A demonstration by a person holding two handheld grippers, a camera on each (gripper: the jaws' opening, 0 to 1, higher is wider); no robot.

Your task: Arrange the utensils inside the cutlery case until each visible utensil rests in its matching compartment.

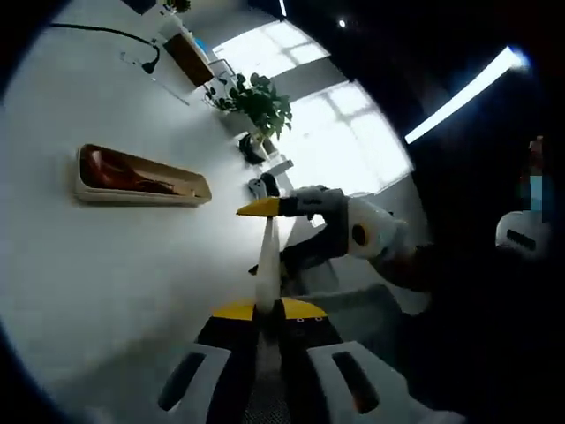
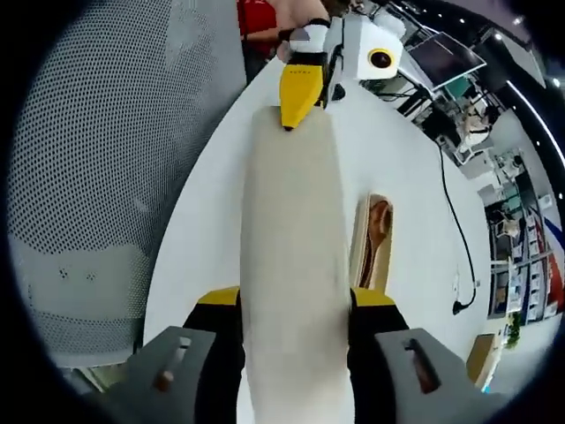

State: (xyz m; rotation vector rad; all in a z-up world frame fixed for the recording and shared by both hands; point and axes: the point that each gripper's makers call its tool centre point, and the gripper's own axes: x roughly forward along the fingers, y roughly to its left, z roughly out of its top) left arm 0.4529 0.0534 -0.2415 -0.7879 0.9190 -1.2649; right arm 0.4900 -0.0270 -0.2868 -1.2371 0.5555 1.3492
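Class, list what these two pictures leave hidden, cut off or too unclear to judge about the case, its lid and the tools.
1. Left gripper view: the case is small and side-on; the brown utensils inside cannot be told apart or matched to compartments.
2. Right gripper view: the lid covers part of the case.
3. Left gripper view: the lid shows edge-on, so its face is hidden.
4. Right gripper view: the lid's near end is cut off by the bottom edge.
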